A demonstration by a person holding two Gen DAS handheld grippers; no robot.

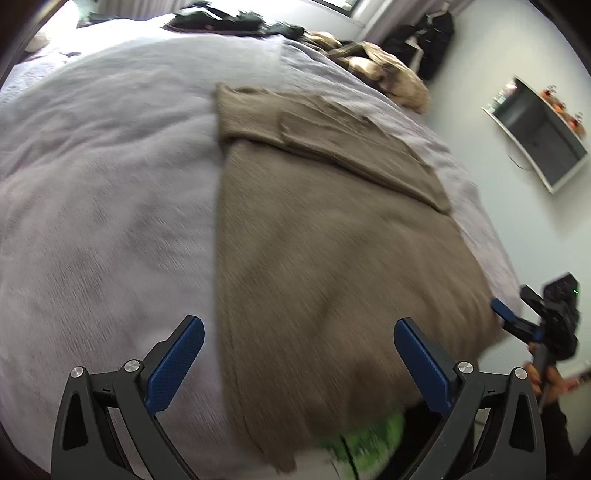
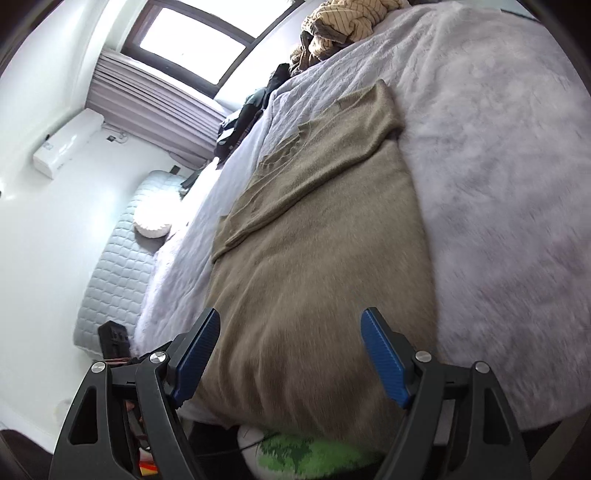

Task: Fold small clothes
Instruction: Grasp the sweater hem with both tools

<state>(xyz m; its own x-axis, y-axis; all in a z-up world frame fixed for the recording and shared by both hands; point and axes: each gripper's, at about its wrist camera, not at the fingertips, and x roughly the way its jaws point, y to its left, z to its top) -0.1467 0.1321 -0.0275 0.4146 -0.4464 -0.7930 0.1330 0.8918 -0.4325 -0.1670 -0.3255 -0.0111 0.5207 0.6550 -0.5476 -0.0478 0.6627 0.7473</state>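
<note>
One brown garment lies flat on the pale fleecy bed, a sleeve folded across its far part; beyond it sit a striped tan heap and dark clothes; left gripper and right gripper both hover released above its near hem, grasping nothing.

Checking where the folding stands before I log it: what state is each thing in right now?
Sweater: spread flat on the bed, sleeve folded across its top, bottom hem still unfolded.
Left hand-held gripper: open, holding nothing, over the sweater's near edge.
Right hand-held gripper: open, holding nothing, over the sweater's near end.
Blanket: spread over the bed.
Clothes pile: crumpled, unfolded.
</note>
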